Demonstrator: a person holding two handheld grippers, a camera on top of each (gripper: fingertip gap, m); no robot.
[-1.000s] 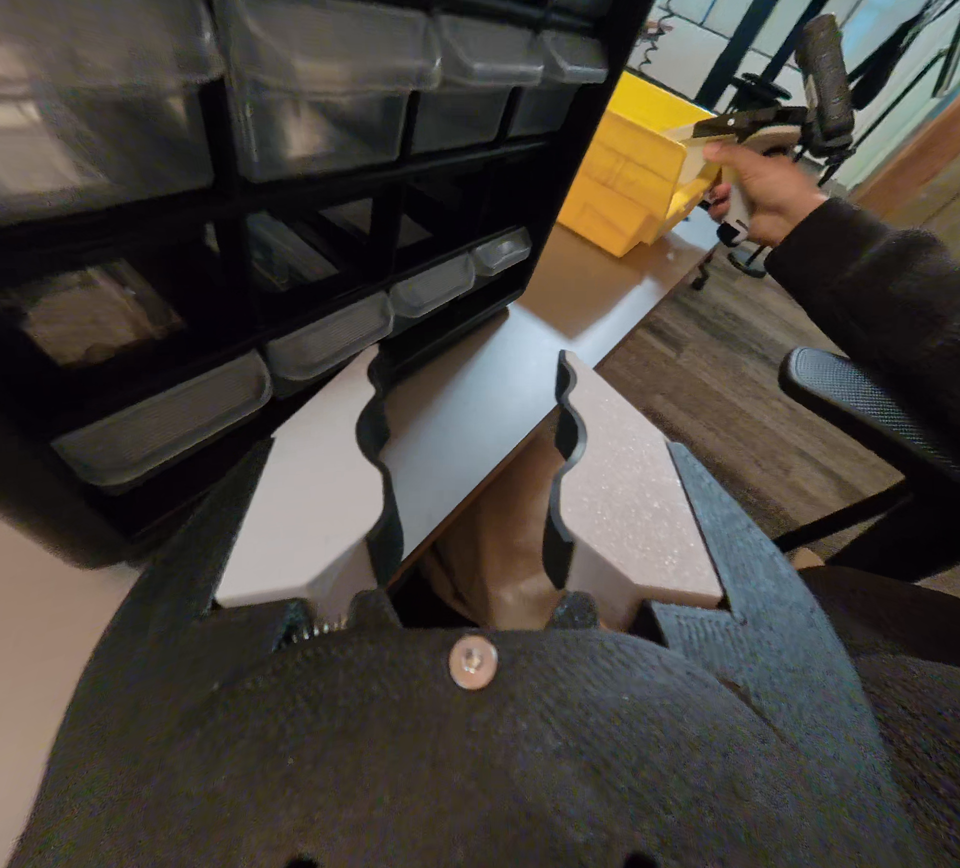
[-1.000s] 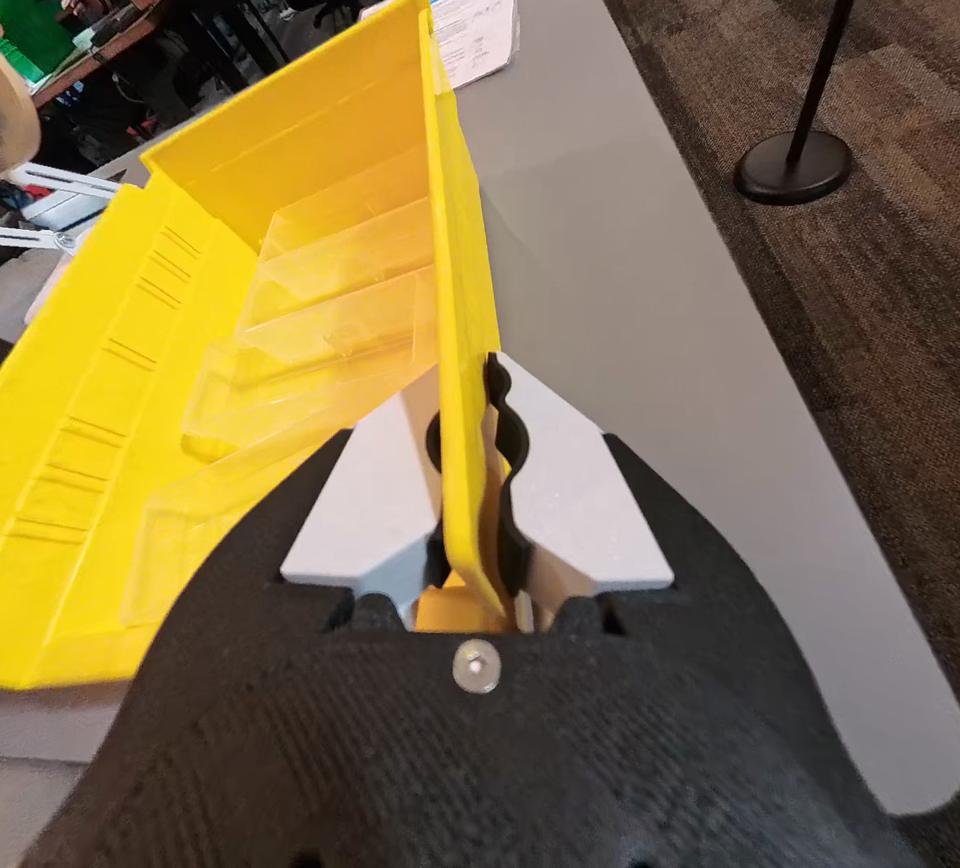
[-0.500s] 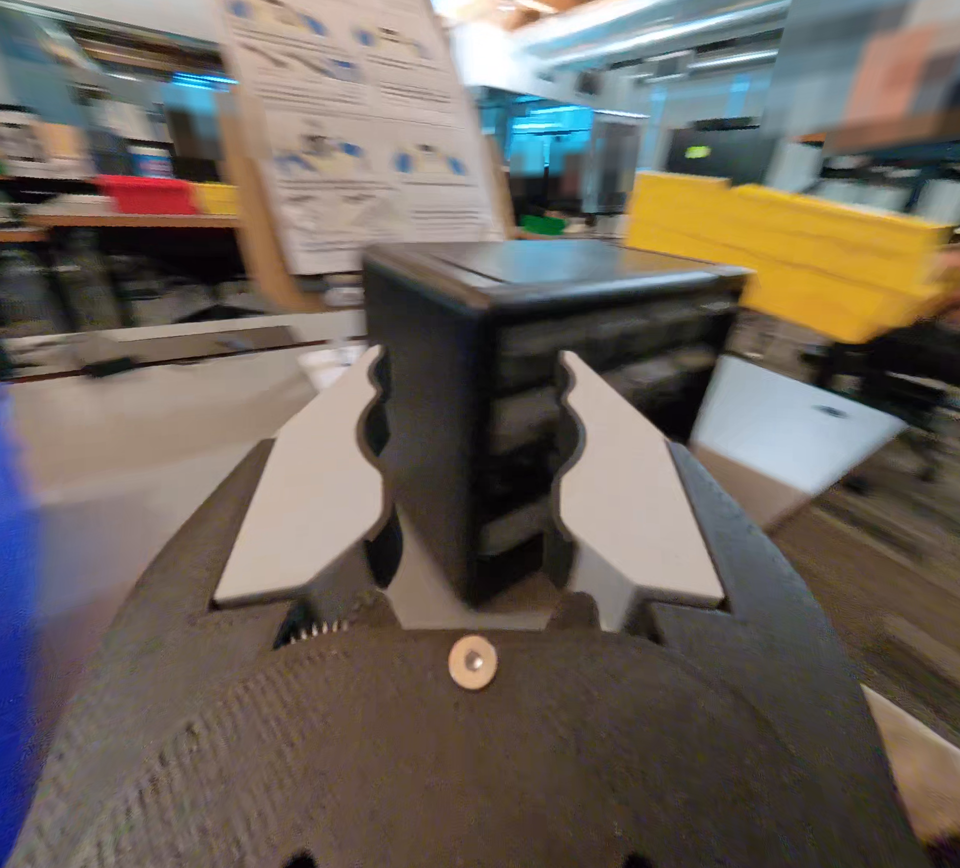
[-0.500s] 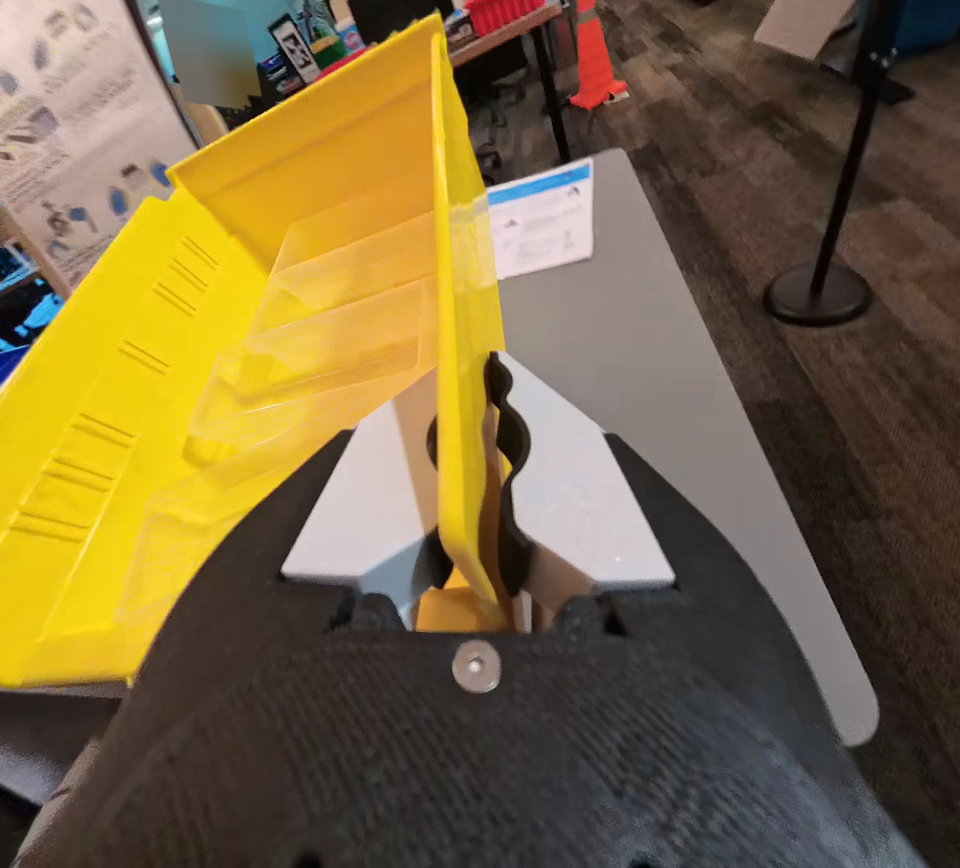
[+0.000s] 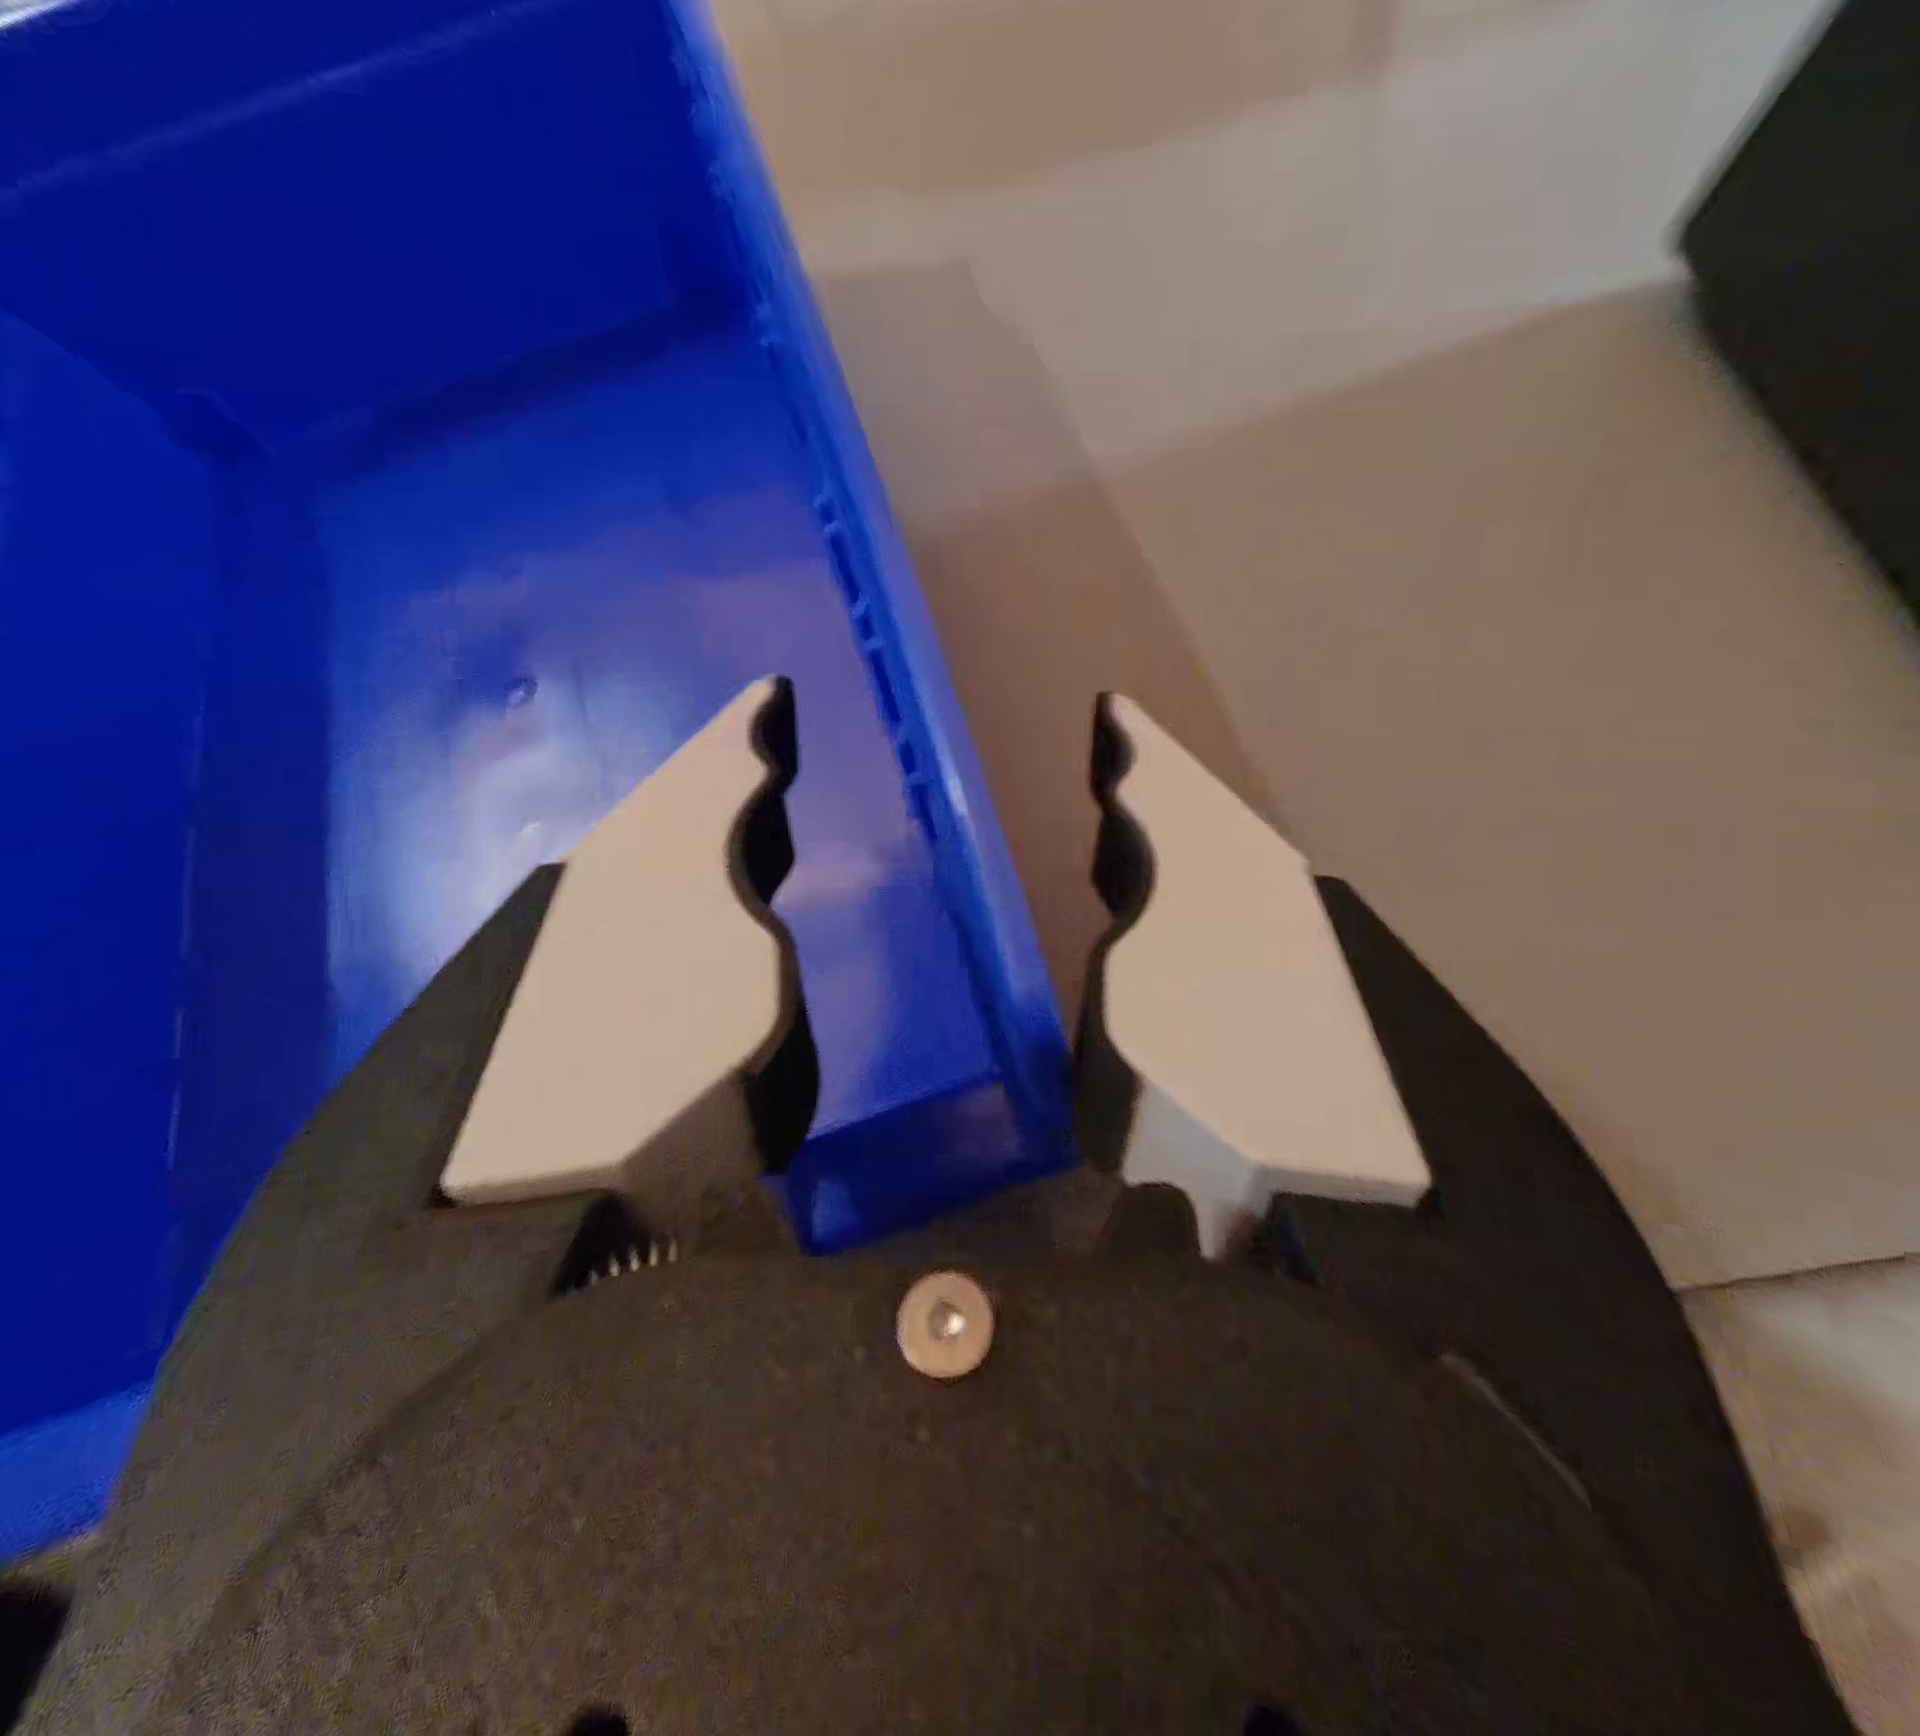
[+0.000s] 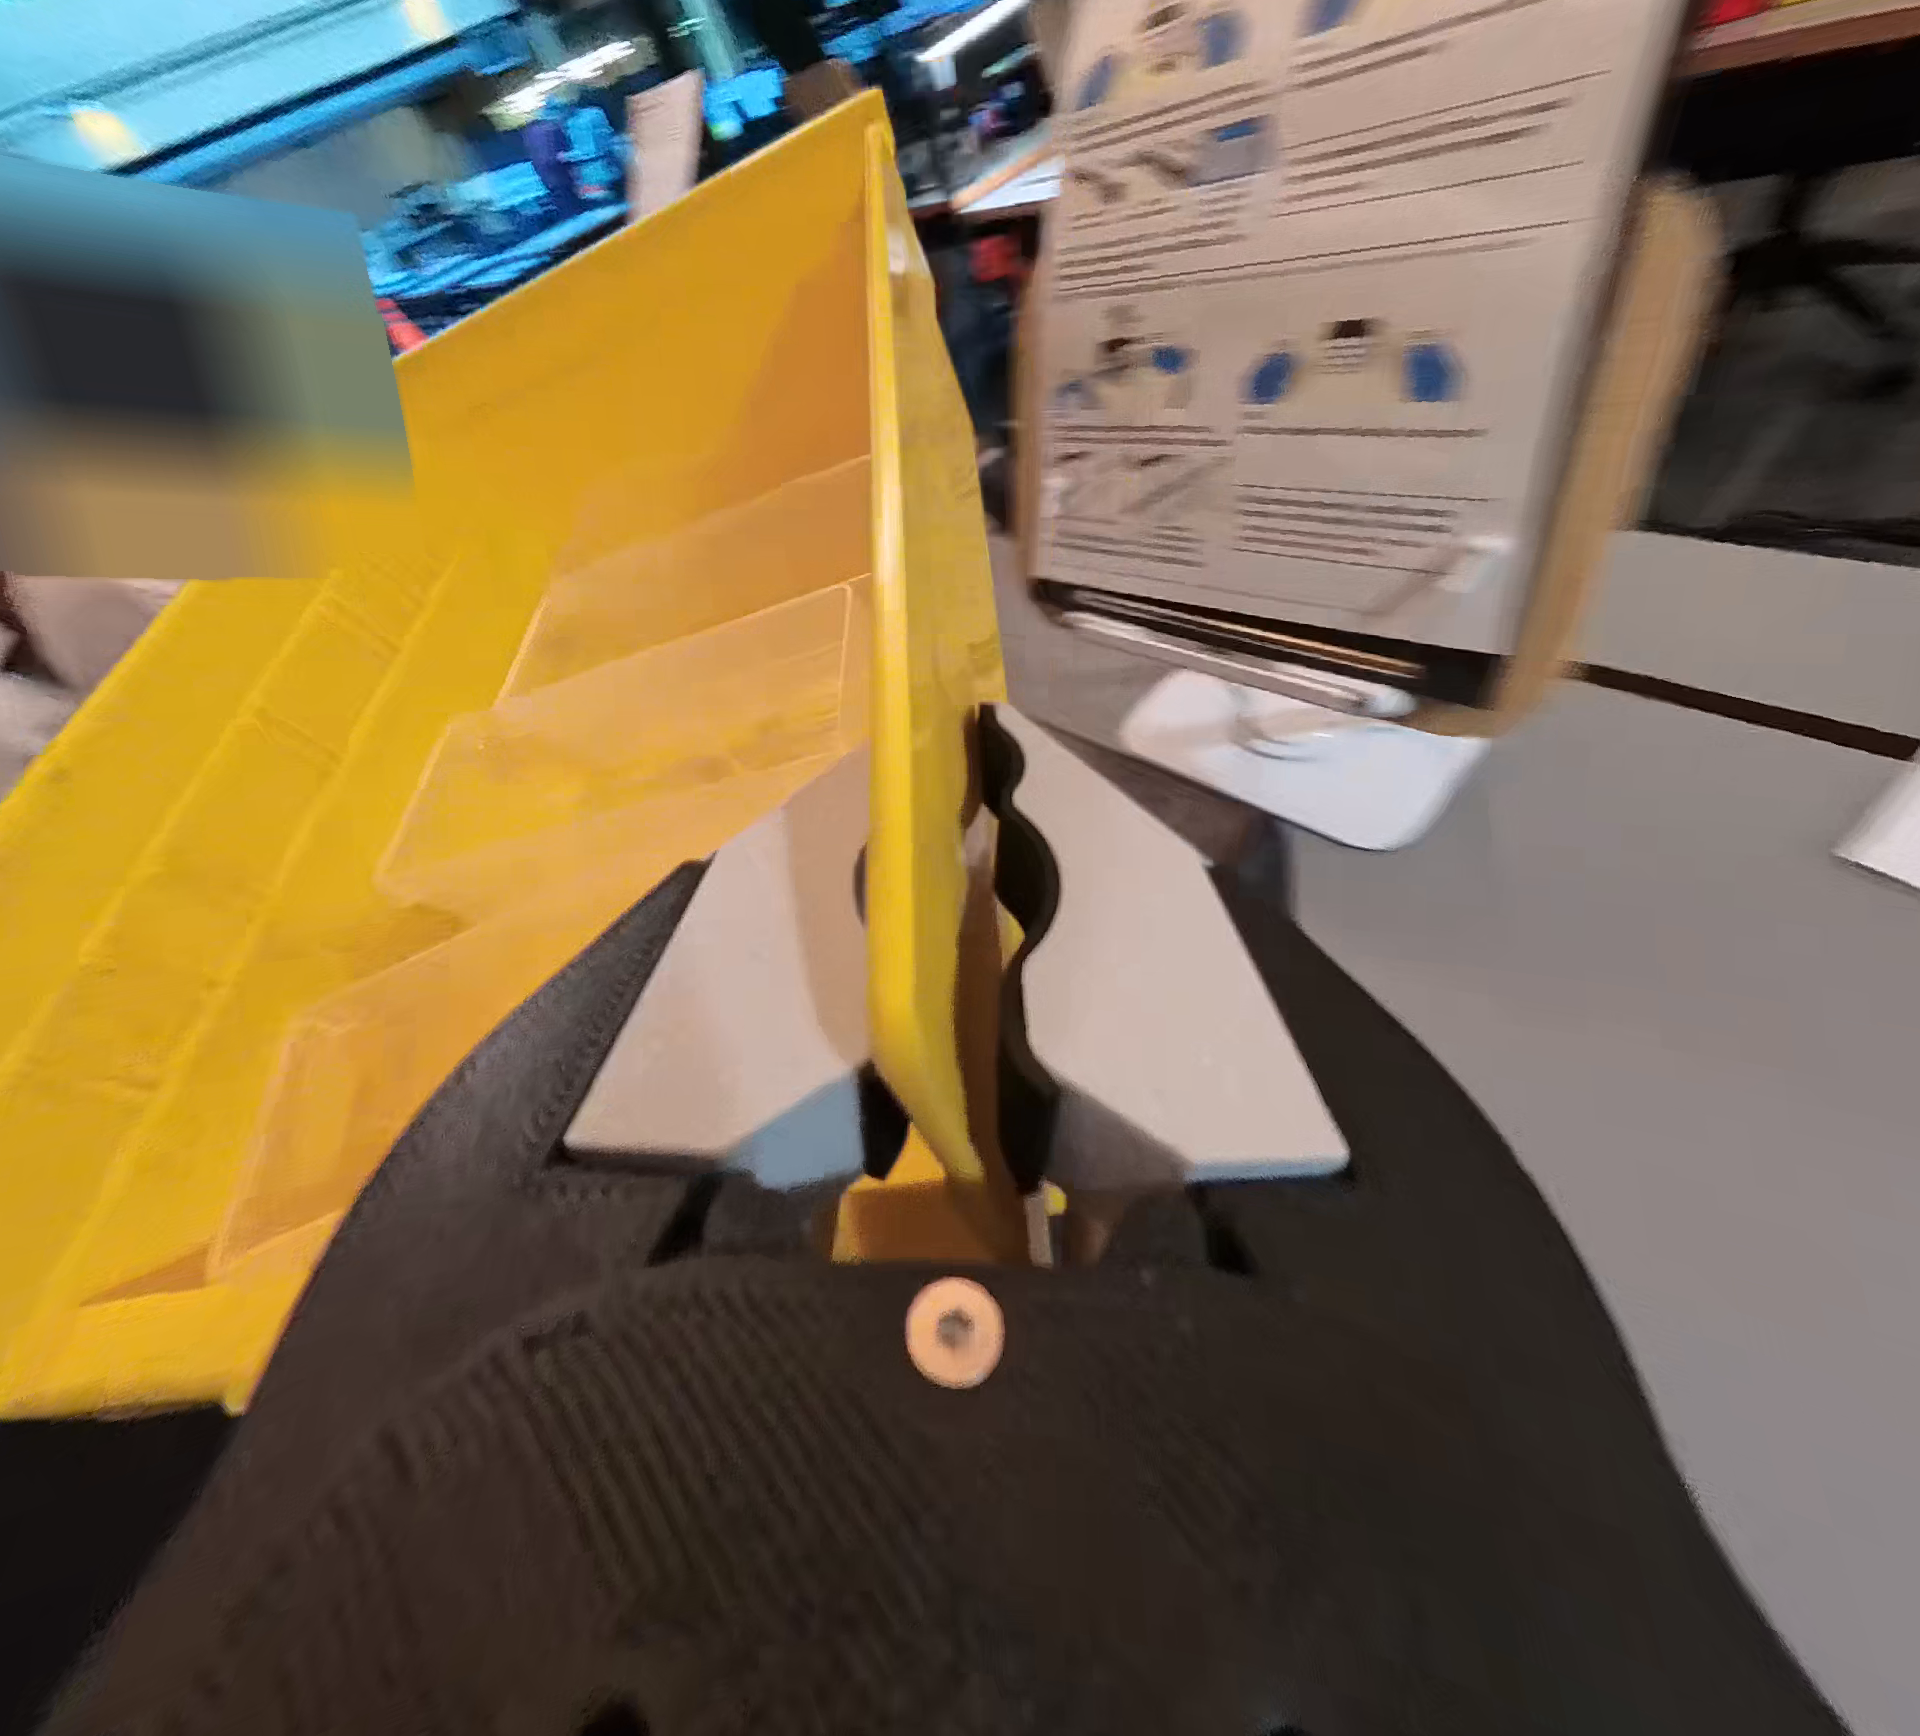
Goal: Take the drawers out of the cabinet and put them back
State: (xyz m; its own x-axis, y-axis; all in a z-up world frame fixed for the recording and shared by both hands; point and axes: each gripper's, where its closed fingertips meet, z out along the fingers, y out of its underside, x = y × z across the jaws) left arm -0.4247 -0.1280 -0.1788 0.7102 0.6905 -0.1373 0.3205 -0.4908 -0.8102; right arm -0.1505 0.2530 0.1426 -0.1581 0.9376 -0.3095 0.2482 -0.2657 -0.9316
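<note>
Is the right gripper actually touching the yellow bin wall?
Touching. The right wrist view shows the right gripper clamped on the yellow bin wall, both fingers pressed against it.

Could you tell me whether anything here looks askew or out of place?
Yes: the right gripper is shut on the yellow bin's side wall, holding it tilted, with clear drawers lying loose inside. The blue bin sits level and appears empty.

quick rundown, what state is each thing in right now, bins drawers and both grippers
left gripper: open, fingers either side of the blue bin's wall
blue bin: upright, nothing inside
right gripper: shut on yellow bin's wall
yellow bin: held tilted
clear drawers: loose inside the yellow bin
</note>
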